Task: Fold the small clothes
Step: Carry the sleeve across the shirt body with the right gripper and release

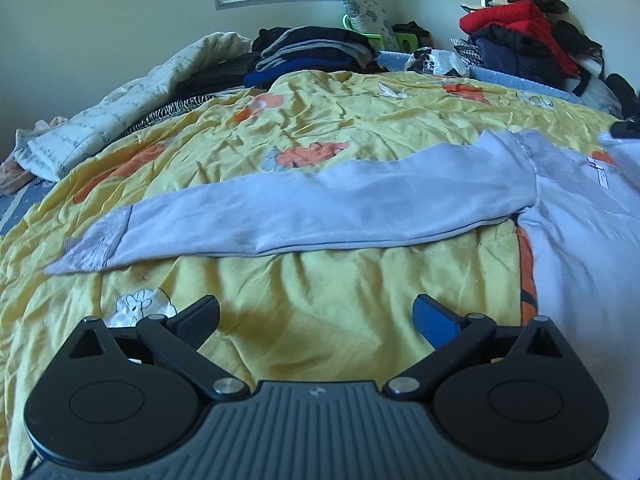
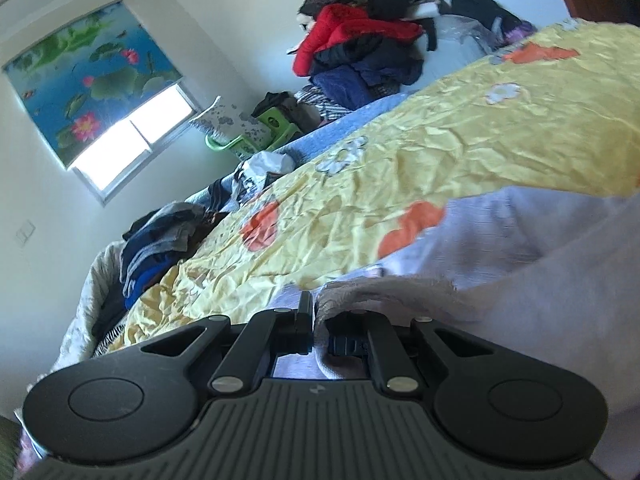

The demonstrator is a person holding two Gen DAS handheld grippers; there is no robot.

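Two grippers work over one pale lilac long-sleeved cotton top (image 1: 360,204), spread on a crumpled yellow quilt with orange and white flowers (image 1: 320,280). Furthest left, the ribbed cuff (image 1: 96,240) ends the outstretched sleeve, which runs flat across the quilt to the body of the top at the right edge of the left wrist view. The left gripper (image 1: 316,320) hangs over bare quilt just short of the sleeve, its jaws spread wide with nothing between them. Further right, the right gripper (image 2: 316,320) has its jaws pinched nearly together on a frayed edge of the same top.

This fabric looks light, soft and limp, so it will likely sag and drag rather than hold a line; the cuff or the sleeve's seamed lower edge seems the surest place to pinch. Open quilt lies all around the sleeve, while folded dark clothes (image 1: 316,50) sit well apart by the far wall.
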